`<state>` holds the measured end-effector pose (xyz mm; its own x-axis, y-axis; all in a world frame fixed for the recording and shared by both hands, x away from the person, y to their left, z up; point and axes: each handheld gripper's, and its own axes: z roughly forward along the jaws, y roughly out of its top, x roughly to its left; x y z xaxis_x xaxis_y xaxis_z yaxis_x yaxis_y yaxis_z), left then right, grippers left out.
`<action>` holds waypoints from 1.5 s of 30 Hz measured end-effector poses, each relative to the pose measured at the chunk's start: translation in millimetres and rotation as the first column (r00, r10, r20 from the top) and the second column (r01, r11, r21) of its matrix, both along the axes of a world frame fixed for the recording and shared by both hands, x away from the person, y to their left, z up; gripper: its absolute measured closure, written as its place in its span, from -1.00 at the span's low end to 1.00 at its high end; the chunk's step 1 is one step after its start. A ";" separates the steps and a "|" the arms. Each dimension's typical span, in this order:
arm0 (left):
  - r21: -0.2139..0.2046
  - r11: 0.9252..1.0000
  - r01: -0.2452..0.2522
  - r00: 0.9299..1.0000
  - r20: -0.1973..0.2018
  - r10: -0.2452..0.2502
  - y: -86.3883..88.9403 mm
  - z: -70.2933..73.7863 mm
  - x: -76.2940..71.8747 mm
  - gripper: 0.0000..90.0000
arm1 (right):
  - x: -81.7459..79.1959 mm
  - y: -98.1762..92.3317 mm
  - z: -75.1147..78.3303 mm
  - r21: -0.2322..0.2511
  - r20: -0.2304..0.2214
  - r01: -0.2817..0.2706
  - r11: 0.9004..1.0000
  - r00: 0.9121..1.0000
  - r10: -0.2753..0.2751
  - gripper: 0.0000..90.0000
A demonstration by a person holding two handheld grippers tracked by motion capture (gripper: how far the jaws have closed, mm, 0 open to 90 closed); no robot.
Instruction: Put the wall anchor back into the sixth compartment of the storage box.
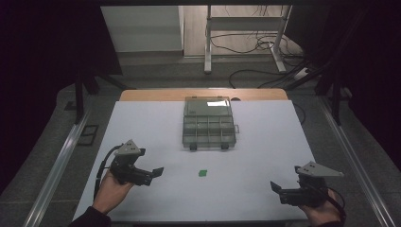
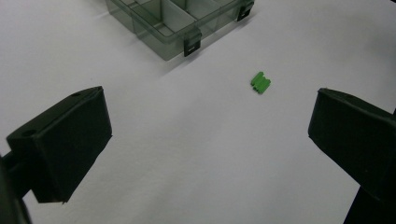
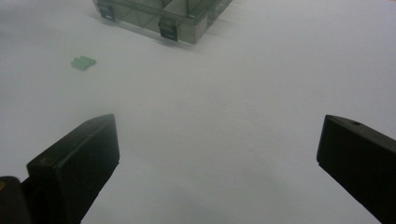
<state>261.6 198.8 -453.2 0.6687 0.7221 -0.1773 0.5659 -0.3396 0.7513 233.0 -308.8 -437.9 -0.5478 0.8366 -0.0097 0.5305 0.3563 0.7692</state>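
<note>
Your left gripper (image 2: 205, 140) and right gripper (image 3: 215, 163) both gape wide, empty. Small green ribbed plastic block (image 2: 260, 82) lies at 1 o'clock, near clear compartmented plastic organiser box (image 2: 177, 23); tiny, it may skid when pinched.

The setting is a laboratory or test room arranged for recording. A table (image 1: 142, 142) with a plain white top stands enclosed by dark curtains (image 1: 47, 71) to either side. Metal rails (image 1: 52, 170) run along the grey carpeted floor beside the table. Beyond the table, loose cables (image 1: 255, 45) lie on the floor around the legs of a white metal stand (image 1: 208, 42).
</note>
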 end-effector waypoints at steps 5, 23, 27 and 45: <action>0.005 1.000 0.016 1.000 -0.016 -0.016 -8.1 -0.4 7.9 -1.00 | -0.7 0.6 0.2 -0.002 0.008 -0.009 1.000 1.000 0.009 -1.00; 0.028 0.995 0.096 0.995 -0.044 -0.095 -48.2 -2.5 38.1 -1.00 | -0.6 0.0 0.3 0.001 0.008 -0.007 1.000 1.000 0.007 -1.00; 0.026 0.993 0.117 0.992 -0.053 -0.115 -55.4 -3.6 43.5 -1.00 | -0.7 -0.2 0.4 0.002 0.008 -0.005 1.000 1.000 0.005 -1.00; 0.057 0.981 0.188 0.979 -0.090 -0.182 -84.9 -13.5 66.7 -1.00 | -0.9 -0.9 0.3 0.002 0.009 -0.001 1.000 1.000 0.001 -1.00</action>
